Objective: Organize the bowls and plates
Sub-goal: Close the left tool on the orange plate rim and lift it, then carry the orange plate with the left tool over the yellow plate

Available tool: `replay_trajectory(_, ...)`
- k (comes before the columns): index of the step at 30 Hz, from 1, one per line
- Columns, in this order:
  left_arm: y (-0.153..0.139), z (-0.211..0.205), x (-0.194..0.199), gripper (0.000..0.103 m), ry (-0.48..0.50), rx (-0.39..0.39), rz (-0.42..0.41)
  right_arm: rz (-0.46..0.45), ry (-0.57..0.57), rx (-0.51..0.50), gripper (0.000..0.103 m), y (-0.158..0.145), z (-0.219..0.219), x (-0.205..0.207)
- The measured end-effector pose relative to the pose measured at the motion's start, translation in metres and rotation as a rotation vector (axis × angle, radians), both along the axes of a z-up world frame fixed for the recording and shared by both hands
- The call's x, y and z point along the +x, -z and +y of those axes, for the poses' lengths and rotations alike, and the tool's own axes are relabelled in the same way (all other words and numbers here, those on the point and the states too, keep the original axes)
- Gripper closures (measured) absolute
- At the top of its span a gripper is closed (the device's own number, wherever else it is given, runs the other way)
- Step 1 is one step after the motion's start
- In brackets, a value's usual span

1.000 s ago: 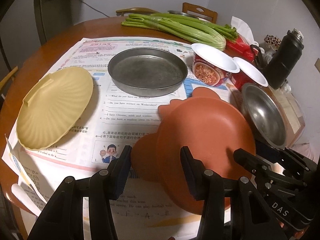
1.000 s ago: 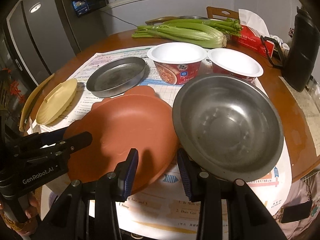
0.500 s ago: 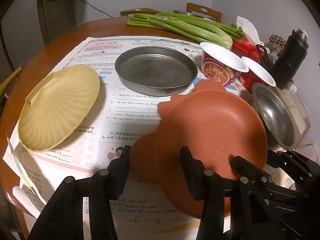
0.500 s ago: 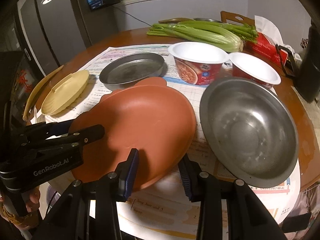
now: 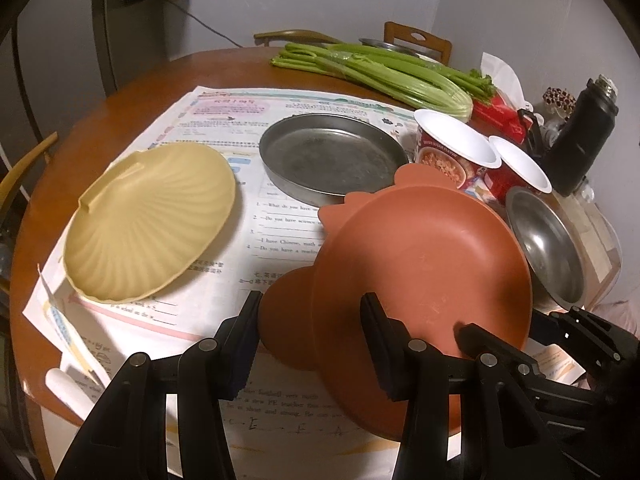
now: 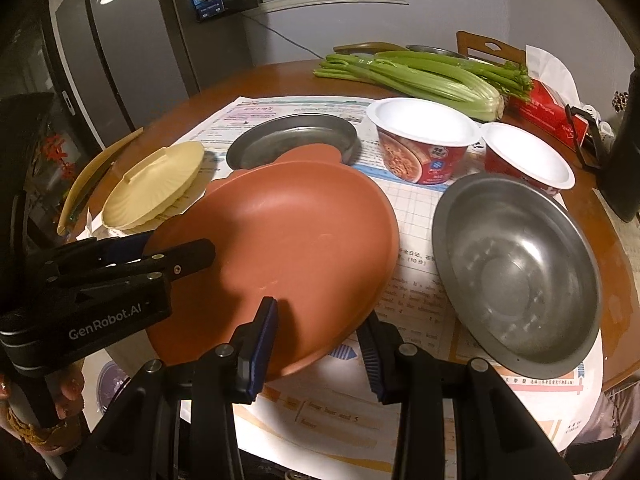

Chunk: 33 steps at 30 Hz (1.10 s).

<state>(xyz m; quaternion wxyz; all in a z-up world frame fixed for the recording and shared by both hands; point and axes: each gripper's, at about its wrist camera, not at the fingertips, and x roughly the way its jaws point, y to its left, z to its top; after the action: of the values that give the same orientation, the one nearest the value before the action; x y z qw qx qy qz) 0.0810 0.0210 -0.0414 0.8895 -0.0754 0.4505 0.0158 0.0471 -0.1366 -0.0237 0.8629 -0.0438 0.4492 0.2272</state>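
Note:
A terracotta plate (image 5: 420, 256) with ear-like lobes hangs tilted just above the paper, held from both sides. My left gripper (image 5: 312, 340) is shut on its near left lobe. My right gripper (image 6: 316, 352) is shut on its near right rim, one pad on top and one underneath. In the right wrist view the left gripper (image 6: 168, 256) clamps the terracotta plate (image 6: 288, 240) at its left edge. A yellow shell-shaped plate (image 5: 148, 224) lies to the left, a round steel pan (image 5: 332, 156) behind, and a steel bowl (image 6: 520, 272) to the right.
Two red instant-noodle cups (image 6: 420, 136) stand behind the steel bowl. Celery (image 6: 420, 76), a red tissue pack (image 6: 548, 108) and a black flask (image 5: 580, 140) sit at the back right. Printed paper sheets (image 5: 224, 120) cover the round wooden table (image 5: 132, 92). Chairs ring the far side.
The terracotta plate, held by both grippers, has shifted left, off the steel bowl's rim; a strip of paper now shows between them. Both grips are unchanged.

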Motion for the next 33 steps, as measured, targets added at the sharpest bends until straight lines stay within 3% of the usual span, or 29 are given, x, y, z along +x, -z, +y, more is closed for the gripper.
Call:
replay_trajectory(15, -0.019, 0.025, -0.012, 0.052, -0.057, -0.017, -0.052, -0.036, -0.046, -0.014, 0.063, -0.021, 0.021, 0.000)
replay_trajectory(33, -0.039, 0.108, -0.023, 0.052, -0.216, -0.064, -0.120, -0.077, -0.189, -0.031, 0.063, -0.047, 0.101, 0.012)
